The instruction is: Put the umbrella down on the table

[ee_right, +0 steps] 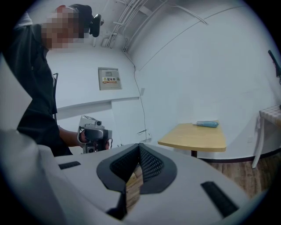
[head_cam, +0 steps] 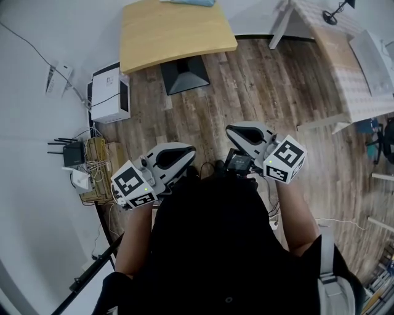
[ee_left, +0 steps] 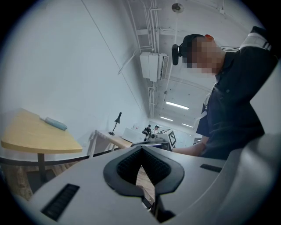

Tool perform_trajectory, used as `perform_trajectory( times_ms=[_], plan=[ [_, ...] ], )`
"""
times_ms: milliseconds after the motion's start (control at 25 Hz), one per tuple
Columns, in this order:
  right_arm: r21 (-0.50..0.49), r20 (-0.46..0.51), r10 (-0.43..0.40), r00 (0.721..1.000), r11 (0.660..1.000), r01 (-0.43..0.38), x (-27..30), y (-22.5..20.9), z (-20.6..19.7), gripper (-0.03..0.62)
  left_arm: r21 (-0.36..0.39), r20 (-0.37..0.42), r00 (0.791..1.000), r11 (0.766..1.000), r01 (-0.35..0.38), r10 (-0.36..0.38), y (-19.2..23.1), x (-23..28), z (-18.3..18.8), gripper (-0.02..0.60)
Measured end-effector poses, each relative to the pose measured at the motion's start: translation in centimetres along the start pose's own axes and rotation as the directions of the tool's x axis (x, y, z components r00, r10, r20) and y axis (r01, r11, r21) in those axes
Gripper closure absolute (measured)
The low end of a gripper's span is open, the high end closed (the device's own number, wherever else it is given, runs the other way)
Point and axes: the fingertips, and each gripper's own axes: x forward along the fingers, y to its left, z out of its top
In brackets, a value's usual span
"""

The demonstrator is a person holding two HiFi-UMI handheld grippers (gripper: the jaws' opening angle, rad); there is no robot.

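A folded light-blue umbrella lies at the far edge of the round-fronted wooden table, well away from both grippers. It also shows as a small blue roll on that table in the left gripper view, umbrella on table, and in the right gripper view, umbrella on table. I hold both grippers close to my body, tips turned toward each other. My left gripper is shut with nothing in it. The right gripper is shut and empty too.
The table stands on a black base on wood flooring. A white box, a router and cables sit by the left wall. A long white desk with a black lamp runs along the right.
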Motion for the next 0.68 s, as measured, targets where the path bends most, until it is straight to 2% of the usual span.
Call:
perform_trajectory(
  times_ms=[680],
  plan=[
    [0.014, 0.009, -0.056, 0.998, 0.998, 0.056, -2.8, -1.1, -0.6, 0.576, 0.003, -0.010, 1.000, 1.000, 0.019, -0.019, -1.7, 1.8, -0.6, 0.571]
  ],
)
